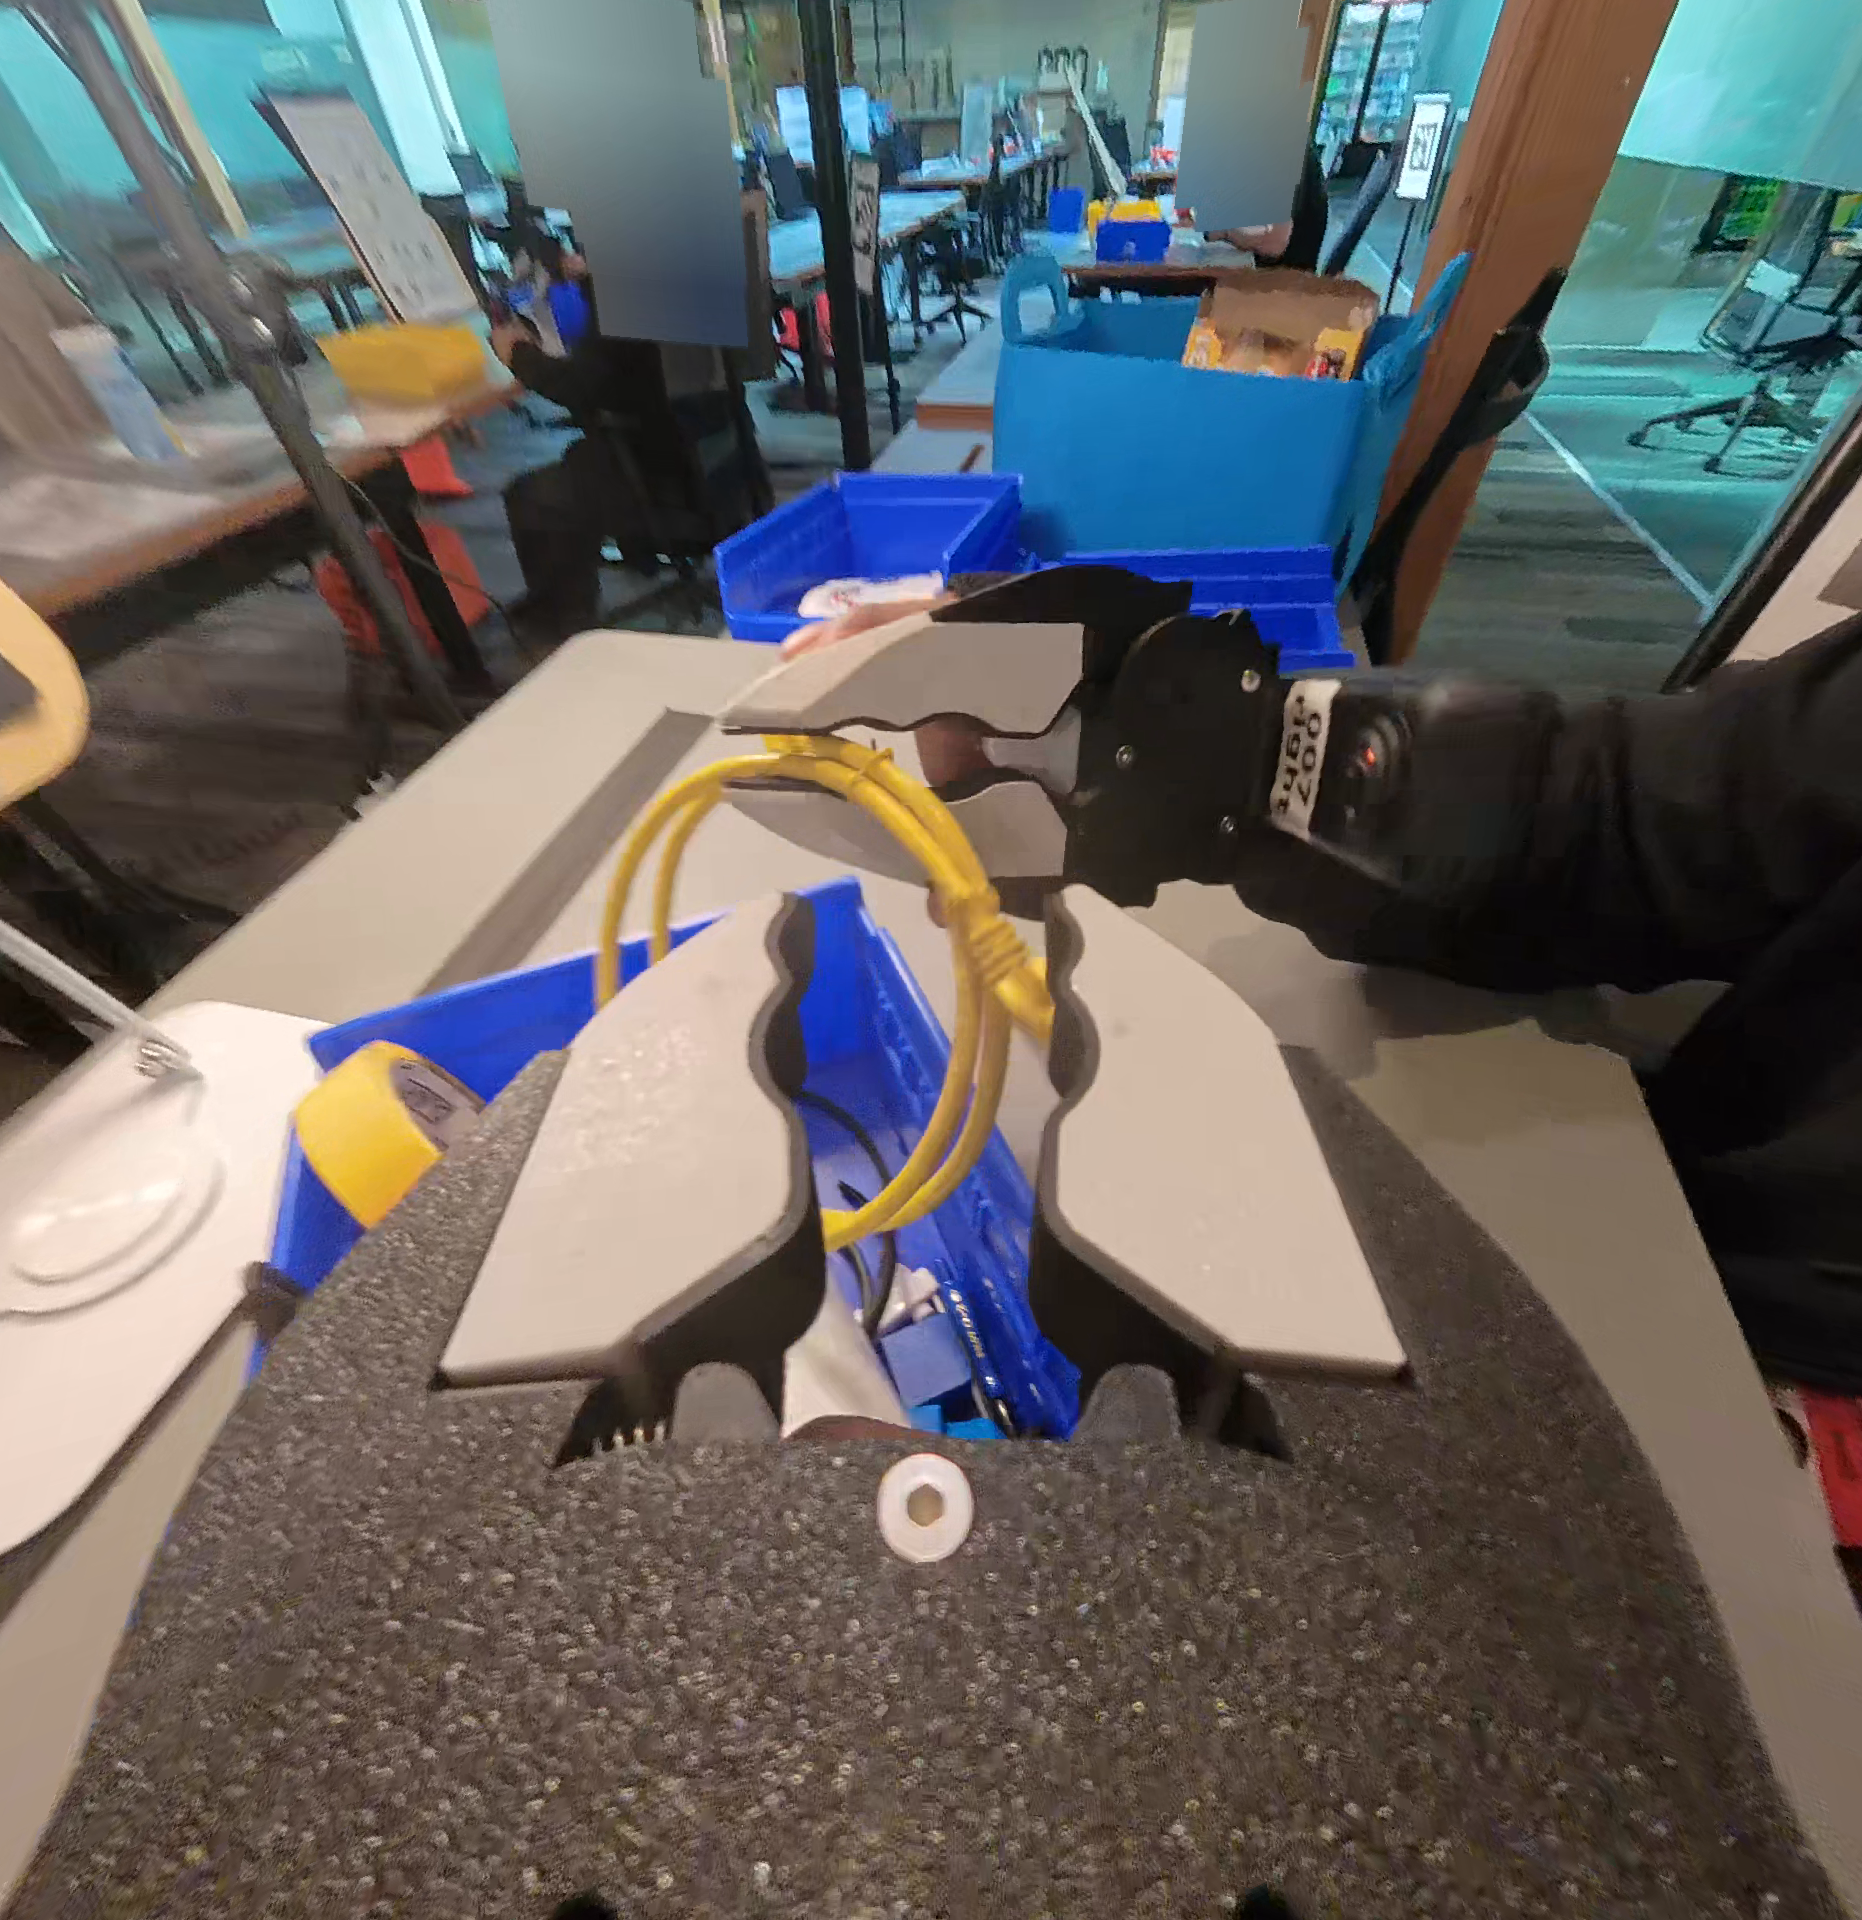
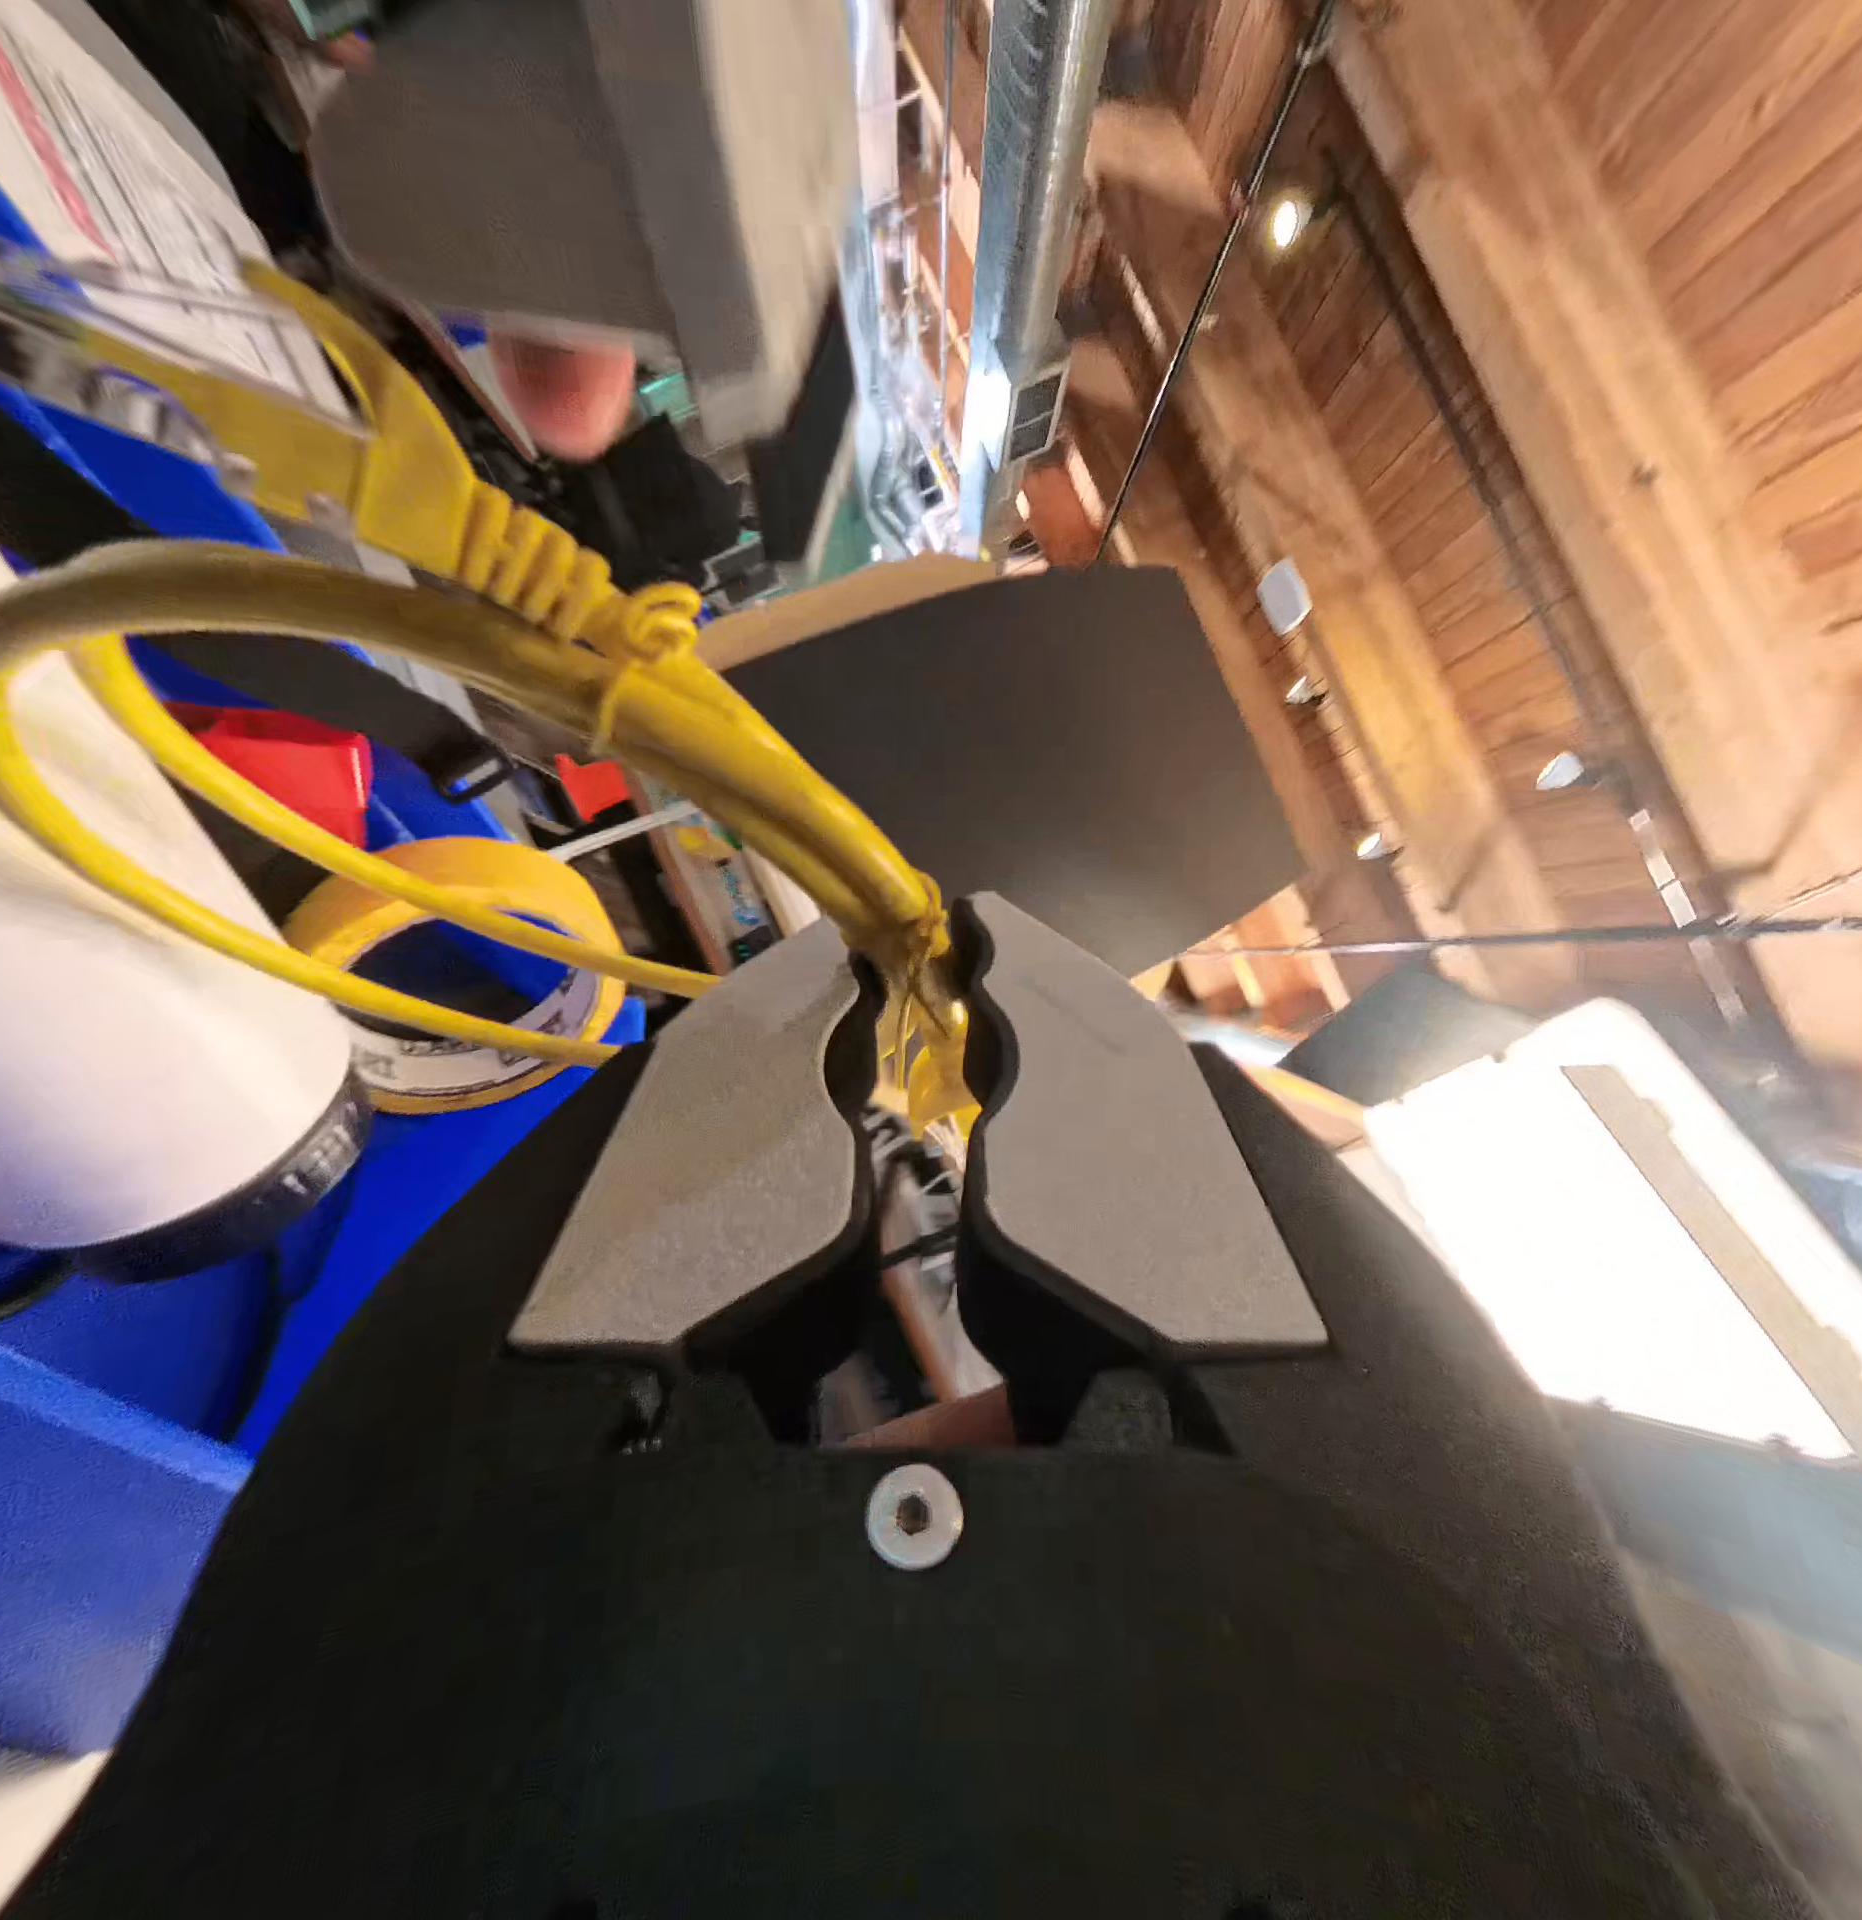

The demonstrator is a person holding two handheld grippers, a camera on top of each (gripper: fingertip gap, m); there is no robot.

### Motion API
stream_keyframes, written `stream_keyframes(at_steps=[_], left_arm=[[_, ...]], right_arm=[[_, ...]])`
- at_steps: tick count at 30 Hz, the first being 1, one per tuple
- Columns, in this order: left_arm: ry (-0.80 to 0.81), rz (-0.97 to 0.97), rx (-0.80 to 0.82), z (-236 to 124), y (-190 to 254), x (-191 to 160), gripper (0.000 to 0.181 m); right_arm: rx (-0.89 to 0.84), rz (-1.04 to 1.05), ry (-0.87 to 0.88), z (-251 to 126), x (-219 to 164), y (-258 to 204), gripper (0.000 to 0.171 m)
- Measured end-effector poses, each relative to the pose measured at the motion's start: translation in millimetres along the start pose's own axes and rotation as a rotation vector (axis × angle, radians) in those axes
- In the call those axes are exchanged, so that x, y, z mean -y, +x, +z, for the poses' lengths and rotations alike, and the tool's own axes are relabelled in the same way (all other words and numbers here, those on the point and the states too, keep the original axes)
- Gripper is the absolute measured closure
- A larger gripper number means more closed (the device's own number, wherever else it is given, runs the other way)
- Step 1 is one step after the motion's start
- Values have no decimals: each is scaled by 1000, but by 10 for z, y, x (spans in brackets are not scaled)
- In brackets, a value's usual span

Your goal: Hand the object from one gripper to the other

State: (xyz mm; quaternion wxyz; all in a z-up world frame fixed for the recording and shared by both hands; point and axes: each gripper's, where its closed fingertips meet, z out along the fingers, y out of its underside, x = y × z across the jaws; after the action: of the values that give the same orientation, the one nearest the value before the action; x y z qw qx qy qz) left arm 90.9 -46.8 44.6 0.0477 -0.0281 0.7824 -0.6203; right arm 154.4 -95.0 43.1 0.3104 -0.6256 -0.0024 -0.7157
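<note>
A coiled yellow cable (image 1: 911, 821) tied with yellow wraps hangs from my right gripper (image 1: 729, 758), which reaches in from the right and is shut on the top of the coil. In the right wrist view the right gripper (image 2: 916, 951) pinches the cable bundle (image 2: 698, 727) at its fingertips. My left gripper (image 1: 922, 930) is open. The lower part of the coil hangs down between its two grey fingers (image 1: 678, 1143). The cable's plug end lies close against the right-hand finger.
A blue bin (image 1: 875, 997) with pens and small parts sits right below on the grey table (image 1: 1426, 1143). A yellow tape roll (image 1: 371, 1132) stands at the bin's left end. More blue bins (image 1: 875, 540) and a big blue box (image 1: 1166, 447) stand behind. A white stand base (image 1: 96, 1195) is at the left.
</note>
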Motion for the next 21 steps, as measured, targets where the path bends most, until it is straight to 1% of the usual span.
stream_keyframes(at_steps=[3,5,7,9,11,13,15,18,19,20,21], left_arm=[[67,72,34,-205,-96,103,130],[62,170,90,-333,-212,62,129],[11,286,167,-456,-394,-83,129],[-55,356,233,-569,-610,-290,129],[-70,306,233,-623,-728,-439,127],[-1,208,146,-556,-619,-400,127],[42,197,52,-410,-398,-299,126],[7,220,-32,-139,-87,-259,118],[-15,224,-36,-47,-22,-269,114],[-37,235,-12,39,-5,-283,111],[-60,247,41,115,-41,-297,113]], right_arm=[[66,264,-40,-35,-235,79,160],[121,450,-61,-38,-355,123,160],[190,610,-76,-41,-443,121,160],[265,752,-86,-53,-500,82,160],[344,894,-106,-61,-535,16,160],[409,1053,-119,-57,-527,-32,160],[453,1200,-119,-48,-486,-66,160],[489,1372,-127,-36,-420,-130,160],[513,1427,-113,-38,-366,-154,160],[542,1477,-92,-44,-299,-177,160],[571,1514,-75,-50,-233,-205,160]])
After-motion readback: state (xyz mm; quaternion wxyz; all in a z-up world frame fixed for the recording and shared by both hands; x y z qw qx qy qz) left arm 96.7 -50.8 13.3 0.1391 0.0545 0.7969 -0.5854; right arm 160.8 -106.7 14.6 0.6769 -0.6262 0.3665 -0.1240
